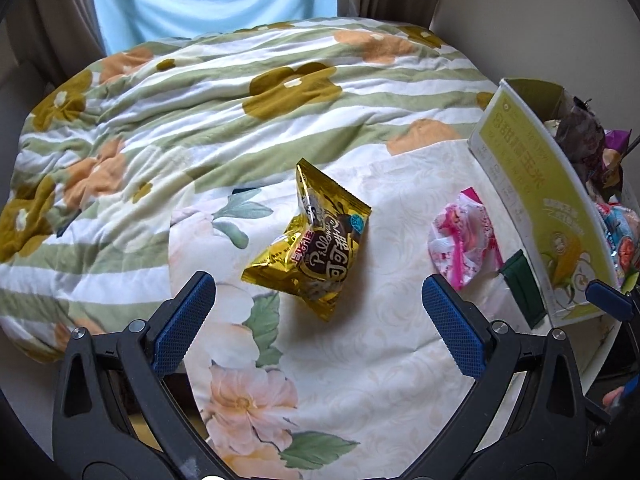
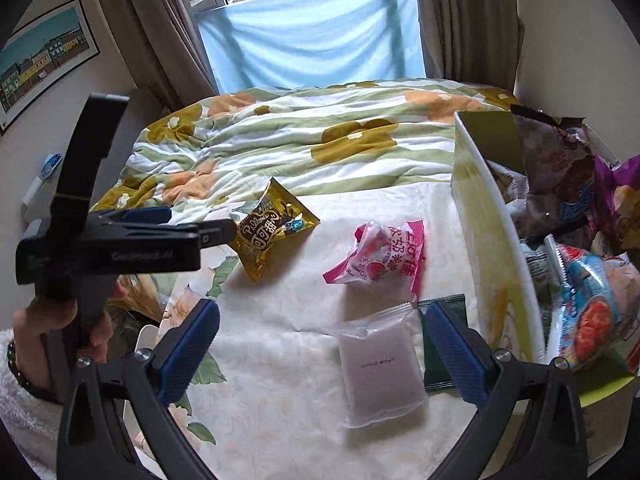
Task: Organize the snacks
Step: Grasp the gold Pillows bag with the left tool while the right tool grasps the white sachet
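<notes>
Soft window (image 2: pixel 316 28) daylight, sharp centre — fisheye-bent, vignetted edges

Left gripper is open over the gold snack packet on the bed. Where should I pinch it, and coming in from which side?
Take the gold packet by its raised top corner, the crimped seal that sticks up off the sheet. Bring the open left gripper down from above, one finger on each flat face. The puffed body would probably slip; the flat seal gives the fingers something thin to close on.

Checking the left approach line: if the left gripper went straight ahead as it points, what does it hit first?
Most likely the gold snack packet, centred ahead of the open left gripper, with bare bedsheet between. Depth is unclear.
</notes>
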Demonstrator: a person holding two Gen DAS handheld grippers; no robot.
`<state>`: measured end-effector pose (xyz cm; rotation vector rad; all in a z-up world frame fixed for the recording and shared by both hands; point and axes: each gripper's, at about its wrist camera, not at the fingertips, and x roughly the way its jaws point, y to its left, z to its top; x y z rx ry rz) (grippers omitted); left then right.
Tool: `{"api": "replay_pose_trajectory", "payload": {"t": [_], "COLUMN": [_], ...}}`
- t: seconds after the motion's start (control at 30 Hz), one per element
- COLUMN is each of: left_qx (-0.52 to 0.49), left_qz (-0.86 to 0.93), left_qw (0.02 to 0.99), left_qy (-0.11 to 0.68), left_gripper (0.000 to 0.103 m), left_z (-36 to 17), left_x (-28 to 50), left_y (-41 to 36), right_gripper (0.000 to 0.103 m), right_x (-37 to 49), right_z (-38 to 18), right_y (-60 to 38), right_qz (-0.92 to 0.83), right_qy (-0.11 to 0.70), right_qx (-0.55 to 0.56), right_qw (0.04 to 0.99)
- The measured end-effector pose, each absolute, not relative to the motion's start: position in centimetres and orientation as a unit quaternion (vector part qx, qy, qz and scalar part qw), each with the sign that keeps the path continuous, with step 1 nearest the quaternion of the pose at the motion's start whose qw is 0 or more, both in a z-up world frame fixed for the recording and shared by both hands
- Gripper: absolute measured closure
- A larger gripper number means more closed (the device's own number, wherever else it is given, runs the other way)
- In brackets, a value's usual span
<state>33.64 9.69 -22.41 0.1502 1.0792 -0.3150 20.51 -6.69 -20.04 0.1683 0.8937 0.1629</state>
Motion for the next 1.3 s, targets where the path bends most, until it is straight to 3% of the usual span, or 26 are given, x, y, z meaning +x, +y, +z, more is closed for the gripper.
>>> {"api": "replay_pose_trajectory", "payload": {"t": [0.4,0.6,0.73,1.0,1.07,1.13,1.3], "left_qx": [0.156,0.17,0.175,0.172,0.17,0.165,0.152], "left_qz": [-0.17,-0.176,-0.182,-0.188,-0.187,-0.185,-0.184], "left_qw": [0.822,0.815,0.812,0.814,0.813,0.812,0.809], "left_qy": [0.52,0.525,0.526,0.522,0.524,0.528,0.536], "left_gripper": [0.003,0.019,0.039,0.044,0.044,0.044,0.044], "left_z": [-29.8,-31.1,-31.5,-31.5,-31.4,-31.4,-31.2], "left_x": [38.2,38.9,38.7,37.5,37.2,36.8,35.3], "left_y": [6.5,5.5,5.3,5.6,5.8,6.0,6.5], "right_gripper": [0.005,0.01,0.01,0.017,0.02,0.029,0.033], "right_x": [21.1,20.9,20.9,20.8,20.8,20.8,20.9], "right_z": [-27.0,-28.4,-28.9,-29.4,-29.6,-29.8,-30.6], "right_y": [-7.1,-7.7,-7.8,-8.0,-7.9,-7.8,-7.6], "right_qz": [0.044,0.04,0.04,0.053,0.056,0.061,0.072], "right_qy": [0.478,0.49,0.492,0.494,0.494,0.497,0.502], "right_qx": [0.043,0.039,0.034,0.014,0.006,-0.002,-0.017], "right_qw": [0.876,0.87,0.869,0.868,0.868,0.866,0.862]}}
